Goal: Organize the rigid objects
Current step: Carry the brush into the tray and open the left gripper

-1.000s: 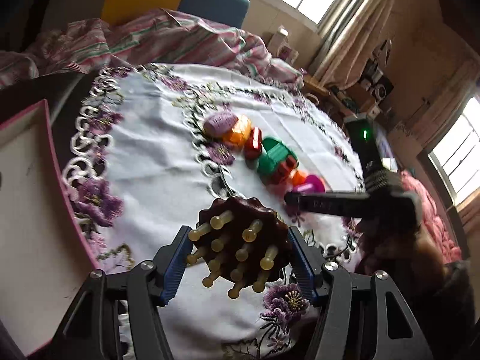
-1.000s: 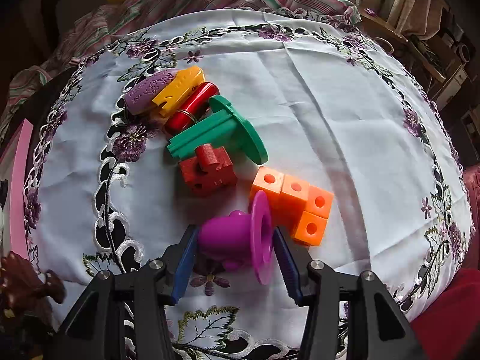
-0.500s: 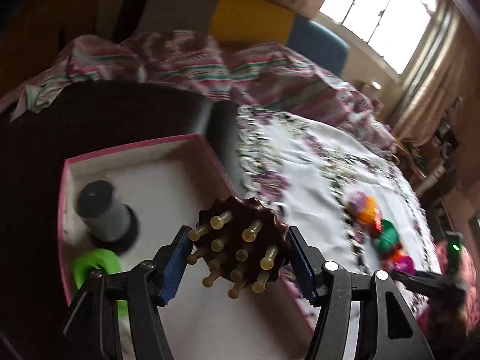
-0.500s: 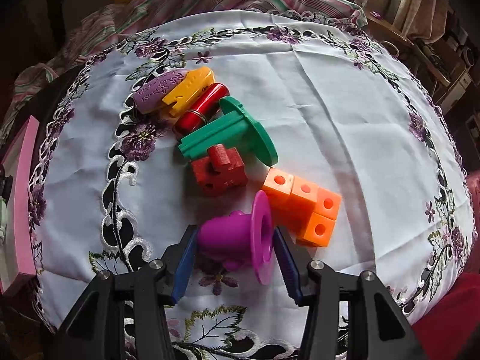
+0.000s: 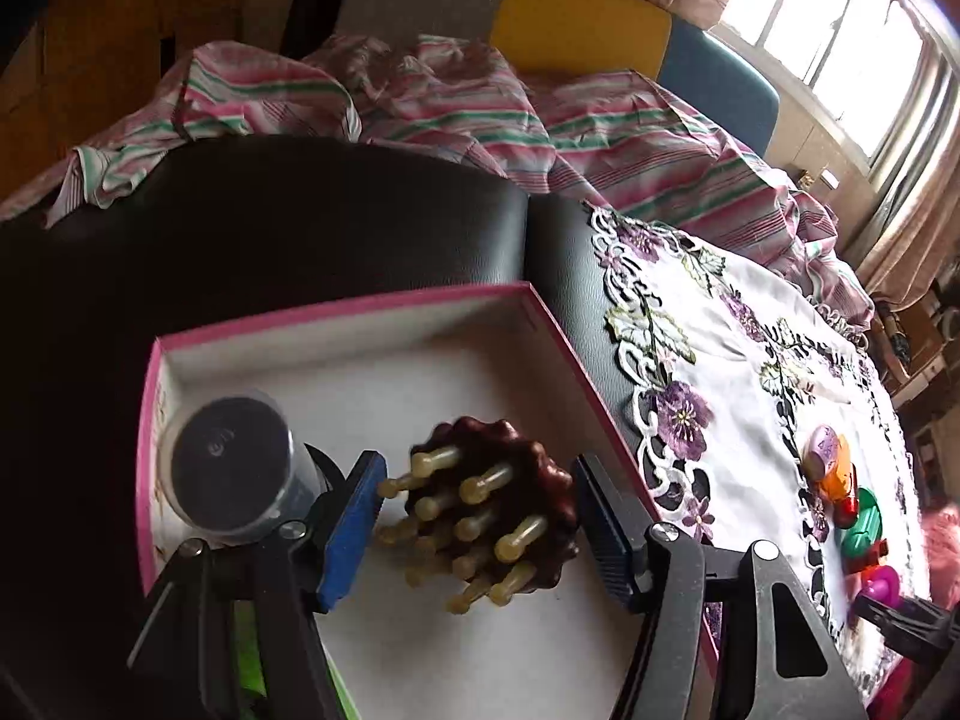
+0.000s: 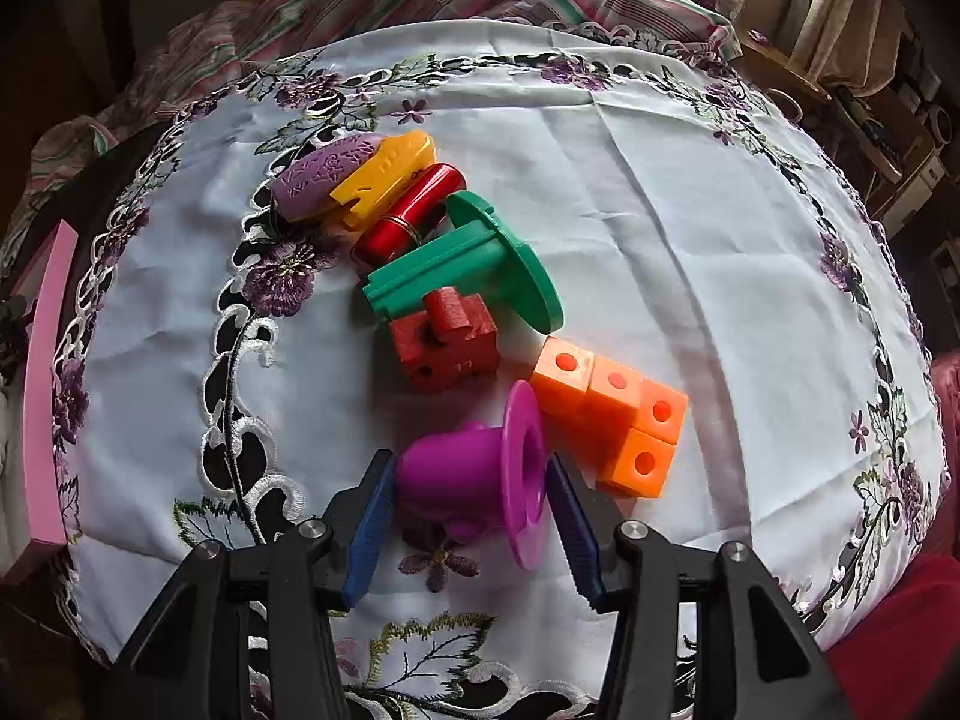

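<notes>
Pink-rimmed box (image 5: pixel 336 306) already holding a dark cylinder (image 5: pixel 231 471). Left claw (image 5: pixel 477 525) spread wide over it, brown massager (image 5: pixel 489 510) loose between, seemingly just let go. Right claw (image 6: pixel 471 510) clamped on purple flanged piece (image 6: pixel 480 474). Six more pieces (image 6: pixel 456 276) left on bench cloth.

A white flowered cloth (image 6: pixel 690 228) covers the counter. On it lie a purple piece (image 6: pixel 321 177), a yellow piece (image 6: pixel 384 174), a red tube (image 6: pixel 414 213), a green spool (image 6: pixel 468 264), a red block (image 6: pixel 447 342) and orange cubes (image 6: pixel 612 414). A pink box (image 5: pixel 360 372) sits beside the cloth.
</notes>
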### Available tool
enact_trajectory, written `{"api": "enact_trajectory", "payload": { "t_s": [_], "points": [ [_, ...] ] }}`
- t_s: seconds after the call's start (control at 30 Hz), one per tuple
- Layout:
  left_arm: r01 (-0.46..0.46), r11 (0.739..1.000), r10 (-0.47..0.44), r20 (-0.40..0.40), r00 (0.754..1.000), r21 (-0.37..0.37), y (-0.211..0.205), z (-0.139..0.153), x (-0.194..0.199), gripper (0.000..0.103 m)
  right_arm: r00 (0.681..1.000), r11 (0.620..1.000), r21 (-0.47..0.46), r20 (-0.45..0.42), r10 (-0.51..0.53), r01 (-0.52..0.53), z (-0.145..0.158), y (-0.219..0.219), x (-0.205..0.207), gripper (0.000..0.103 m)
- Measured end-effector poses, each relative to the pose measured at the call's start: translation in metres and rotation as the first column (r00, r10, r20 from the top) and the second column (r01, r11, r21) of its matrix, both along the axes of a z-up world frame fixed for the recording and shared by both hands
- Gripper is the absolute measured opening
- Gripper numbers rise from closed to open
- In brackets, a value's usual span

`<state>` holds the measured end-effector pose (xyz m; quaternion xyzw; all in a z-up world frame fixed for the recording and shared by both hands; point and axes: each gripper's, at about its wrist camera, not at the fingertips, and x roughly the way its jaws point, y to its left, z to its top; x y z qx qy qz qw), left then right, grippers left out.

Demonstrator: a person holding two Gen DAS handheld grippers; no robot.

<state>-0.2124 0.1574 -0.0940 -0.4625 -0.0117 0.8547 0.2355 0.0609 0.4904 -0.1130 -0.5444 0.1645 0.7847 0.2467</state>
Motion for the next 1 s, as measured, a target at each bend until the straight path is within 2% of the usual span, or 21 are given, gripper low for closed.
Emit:
{"api": "enact_trajectory", "payload": {
  "t_s": [0.13, 0.2, 0.57, 0.8, 1.0],
  "points": [
    [-0.014, 0.999, 0.015, -0.016, 1.0, 0.044, -0.009, 0.014, 0.007, 0.076, 1.0, 1.0, 0.002, 0.001, 0.0, 0.0, 0.0, -0.002, 0.0, 0.051],
    [-0.015, 0.999, 0.017, -0.033, 0.999, 0.047, -0.013, 0.021, 0.016, 0.076, 1.0, 1.0, 0.005, 0.002, 0.002, -0.002, 0.001, -0.004, 0.0, 0.051],
    [0.02, 1.0, -0.021, -0.123, 0.992, -0.012, -0.022, 0.039, 0.112, 0.078, 1.0, 1.0, 0.017, -0.004, 0.016, -0.016, 0.004, -0.008, 0.001, 0.051],
    [0.049, 0.999, -0.05, -0.103, 0.993, -0.016, -0.023, 0.037, 0.152, 0.08, 0.998, 0.998, 0.018, -0.027, 0.062, -0.061, 0.007, -0.016, -0.002, 0.051],
    [0.039, 0.999, -0.039, -0.07, 0.997, -0.003, -0.028, 0.032, 0.165, 0.083, 0.995, 0.995, 0.022, -0.024, 0.095, -0.094, 0.006, -0.021, -0.005, 0.051]
  ]
}}
